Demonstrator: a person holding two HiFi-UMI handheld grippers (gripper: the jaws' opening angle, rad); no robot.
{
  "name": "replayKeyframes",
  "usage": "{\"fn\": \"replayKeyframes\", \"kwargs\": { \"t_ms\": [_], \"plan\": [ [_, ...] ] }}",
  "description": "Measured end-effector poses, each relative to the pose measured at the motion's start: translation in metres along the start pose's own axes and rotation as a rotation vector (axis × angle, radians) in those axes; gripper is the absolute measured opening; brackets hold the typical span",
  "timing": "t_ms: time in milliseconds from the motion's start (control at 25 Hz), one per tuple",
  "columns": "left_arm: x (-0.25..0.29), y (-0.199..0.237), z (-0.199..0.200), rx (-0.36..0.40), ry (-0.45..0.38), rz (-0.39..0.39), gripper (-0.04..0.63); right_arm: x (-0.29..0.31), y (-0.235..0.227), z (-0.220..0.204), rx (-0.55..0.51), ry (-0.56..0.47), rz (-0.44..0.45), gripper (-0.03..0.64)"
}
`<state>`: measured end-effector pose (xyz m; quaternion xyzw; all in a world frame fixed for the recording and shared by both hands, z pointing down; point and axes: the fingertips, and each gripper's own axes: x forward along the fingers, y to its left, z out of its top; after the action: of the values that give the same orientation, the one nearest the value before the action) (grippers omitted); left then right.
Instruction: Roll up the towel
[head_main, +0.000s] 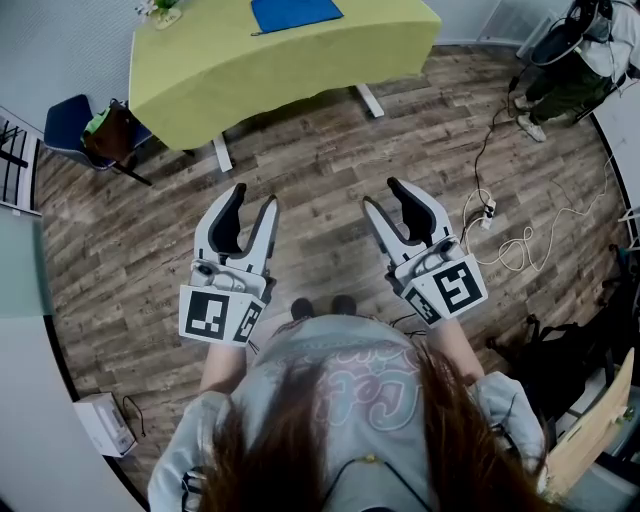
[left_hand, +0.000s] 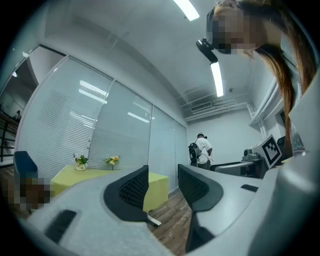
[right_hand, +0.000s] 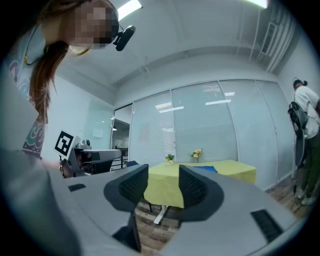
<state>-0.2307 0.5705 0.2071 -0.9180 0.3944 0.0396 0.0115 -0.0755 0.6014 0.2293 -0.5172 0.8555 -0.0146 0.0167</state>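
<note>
Up top, towel (head_main: 295, 14) cut off on table (head_main: 200, 70); L gripper (head_main: 254, 195), R gripper (head_main: 380, 192) jaws apart, empty.

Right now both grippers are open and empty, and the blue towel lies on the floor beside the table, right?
Not quite: the head view shows the blue towel on the yellow-green table, not the floor. The left gripper and right gripper are open and empty.
</note>
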Motion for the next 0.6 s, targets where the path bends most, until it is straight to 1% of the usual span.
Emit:
{"fn": "replayKeyframes", "kwargs": {
  "t_ms": [80, 160, 200, 360, 440, 600],
  "plan": [
    [-0.005, 0.005, 0.002, -0.007, -0.017, 0.021, 0.171, -0.002, -0.003, 0.002, -0.008, -0.016, -0.023, 0.232],
    [-0.009, 0.009, 0.001, -0.007, -0.019, 0.044, 0.204, -0.003, -0.005, 0.005, -0.016, -0.034, -0.039, 0.269],
    [-0.011, 0.012, 0.001, -0.007, -0.020, 0.055, 0.210, -0.004, -0.005, 0.006, -0.021, -0.041, -0.044, 0.281],
    [-0.020, 0.017, 0.001, -0.005, -0.023, 0.081, 0.236, -0.007, -0.003, 0.006, -0.042, -0.054, -0.061, 0.301],
    [-0.024, 0.019, 0.000, 0.003, -0.018, 0.081, 0.246, -0.008, 0.000, 0.003, -0.045, -0.048, -0.070, 0.313],
    [-0.033, 0.025, -0.002, 0.001, -0.011, 0.075, 0.252, -0.005, 0.009, -0.002, -0.035, -0.036, -0.076, 0.313]
  ]
}}
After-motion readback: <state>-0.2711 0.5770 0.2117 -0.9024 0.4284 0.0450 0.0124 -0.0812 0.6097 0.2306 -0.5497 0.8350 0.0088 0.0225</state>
